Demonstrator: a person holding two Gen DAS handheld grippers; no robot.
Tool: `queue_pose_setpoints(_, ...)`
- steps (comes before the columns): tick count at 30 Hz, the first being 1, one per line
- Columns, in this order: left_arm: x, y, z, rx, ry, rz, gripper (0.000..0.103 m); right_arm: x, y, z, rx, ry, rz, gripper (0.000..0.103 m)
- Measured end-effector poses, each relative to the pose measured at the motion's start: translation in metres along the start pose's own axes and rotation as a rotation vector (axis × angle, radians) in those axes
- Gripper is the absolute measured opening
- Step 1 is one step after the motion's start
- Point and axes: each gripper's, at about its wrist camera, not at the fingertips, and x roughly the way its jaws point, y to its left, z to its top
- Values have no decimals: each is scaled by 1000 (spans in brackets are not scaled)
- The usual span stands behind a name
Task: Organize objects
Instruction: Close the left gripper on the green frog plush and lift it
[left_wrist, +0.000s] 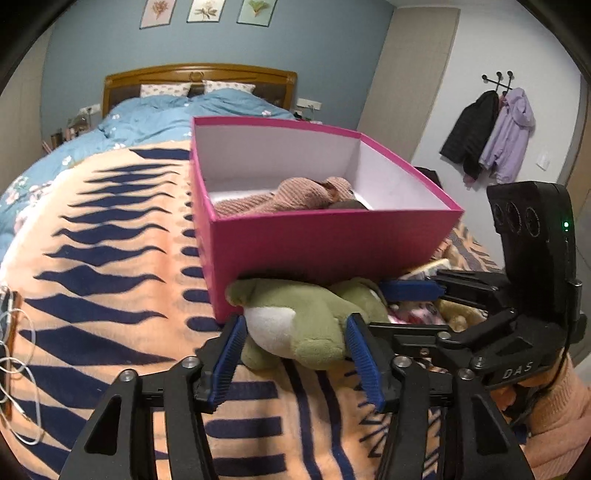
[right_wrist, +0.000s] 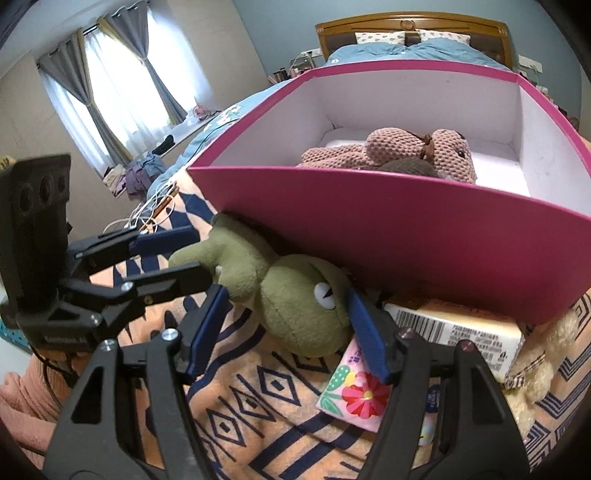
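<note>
Left claw (left_wrist: 295, 354): I am pinching the green frog plush (left_wrist: 303, 325) by its body.
Right claw (right_wrist: 288, 325): spread around its head, not pressing.
Technique: I lift clear over the pink box (left_wrist: 325, 243) rim.

Even indoor light — window (right_wrist: 122, 96) glares, edges bend, corners perhaps vignetted.
</note>
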Motion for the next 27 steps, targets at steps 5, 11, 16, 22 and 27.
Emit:
queue_pose_setpoints(5,-7,-5,-11,21,6,-15,48,0,7,-5,-55,-2,-4,72)
queue_pose_setpoints(11,-15,-8,-26,32,29,-52,47,-4,20,-15,-129,-4,-5,72)
queue_pose_setpoints(16,-22,-12,-42,52,52,-70,50,-7,26,-22,-165,1,26,72)
queue_pose_setpoints(22,-32,1,-46,-20,23,-31,62,-17,24,-27,-150,-29,27,72)
queue_pose_setpoints(27,-27,5,-46,-47,19,-27,62,-16,18,-23,-106,-33,-7,72)
